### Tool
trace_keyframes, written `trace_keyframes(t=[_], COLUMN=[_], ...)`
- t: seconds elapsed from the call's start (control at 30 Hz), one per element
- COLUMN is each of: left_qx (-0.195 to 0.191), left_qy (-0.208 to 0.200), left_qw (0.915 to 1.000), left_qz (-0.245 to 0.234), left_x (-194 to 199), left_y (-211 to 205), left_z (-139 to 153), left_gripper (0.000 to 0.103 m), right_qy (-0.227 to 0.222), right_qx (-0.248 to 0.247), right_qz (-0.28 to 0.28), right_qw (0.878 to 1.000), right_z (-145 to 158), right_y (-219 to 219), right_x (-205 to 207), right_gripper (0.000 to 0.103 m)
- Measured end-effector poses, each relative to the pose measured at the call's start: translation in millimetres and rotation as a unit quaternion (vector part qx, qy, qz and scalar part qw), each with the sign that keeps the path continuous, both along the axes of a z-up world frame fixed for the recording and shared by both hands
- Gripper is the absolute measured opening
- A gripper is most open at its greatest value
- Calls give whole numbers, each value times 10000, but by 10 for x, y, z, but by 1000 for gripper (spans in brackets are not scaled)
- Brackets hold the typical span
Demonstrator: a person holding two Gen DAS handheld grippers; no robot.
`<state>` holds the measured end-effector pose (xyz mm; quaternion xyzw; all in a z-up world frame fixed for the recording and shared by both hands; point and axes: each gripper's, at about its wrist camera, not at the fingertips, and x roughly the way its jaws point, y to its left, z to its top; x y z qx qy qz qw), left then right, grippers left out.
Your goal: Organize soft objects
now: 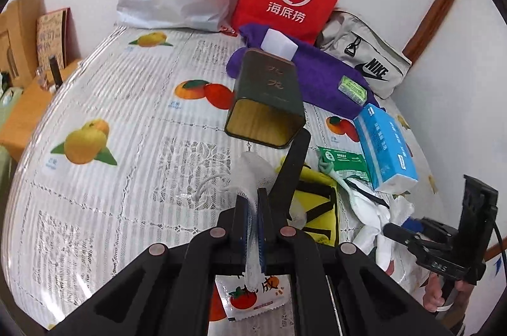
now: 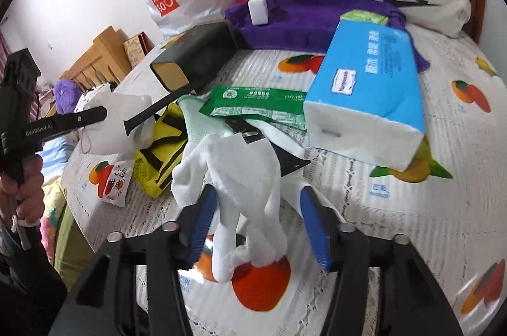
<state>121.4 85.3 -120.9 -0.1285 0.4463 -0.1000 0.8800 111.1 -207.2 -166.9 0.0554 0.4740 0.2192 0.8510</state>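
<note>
The left gripper (image 1: 253, 209) is clamped on a thin white mesh pouch (image 1: 253, 174) with a drawstring, its fabric pinched between the blue pads. The right gripper (image 2: 258, 209) stands spread wide around a limp white sock (image 2: 240, 177) draped between its jaws on the fruit-print tablecloth (image 2: 443, 209). Close behind crowd a yellow cloth (image 2: 161, 152), a green packet (image 2: 253, 108), a blue tissue pack (image 2: 370, 89), a dark tin (image 2: 196, 57) and a purple plush roll (image 2: 301, 22).

Tissue pack (image 2: 367, 101) right of tin (image 2: 196, 57)
</note>
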Motion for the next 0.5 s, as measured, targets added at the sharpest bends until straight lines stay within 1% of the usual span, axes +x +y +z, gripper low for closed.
trace_keyframes(t=[0.03, 0.07, 0.27, 0.3, 0.4, 0.5], left_qx=[-9, -14, 7, 23, 187, 81], left_qy=[-1, -27, -183, -187, -123, -132], left_qw=[10000, 10000, 9998, 9998, 9997, 9997], left_qz=[19, 24, -14, -20, 46, 162], left_x=[-1, -3, -20, -20, -20, -59], left_y=[14, 25, 36, 32, 30, 116], left_z=[5, 19, 106, 114, 91, 101], left_gripper=[6, 6, 6, 6, 6, 6], right_qy=[87, 165, -27, -51, -44, 18], right_qx=[45, 127, 190, 226, 213, 140], right_qz=[62, 120, 11, 17, 11, -62], right_qw=[9999, 9997, 9998, 9997, 9998, 9999], right_z=[-19, -30, 101, 130, 145, 108], right_y=[6, 11, -78, -106, -167, -242], right_x=[23, 36, -67, -93, -137, -160], right_gripper=[13, 13, 13, 16, 16, 14])
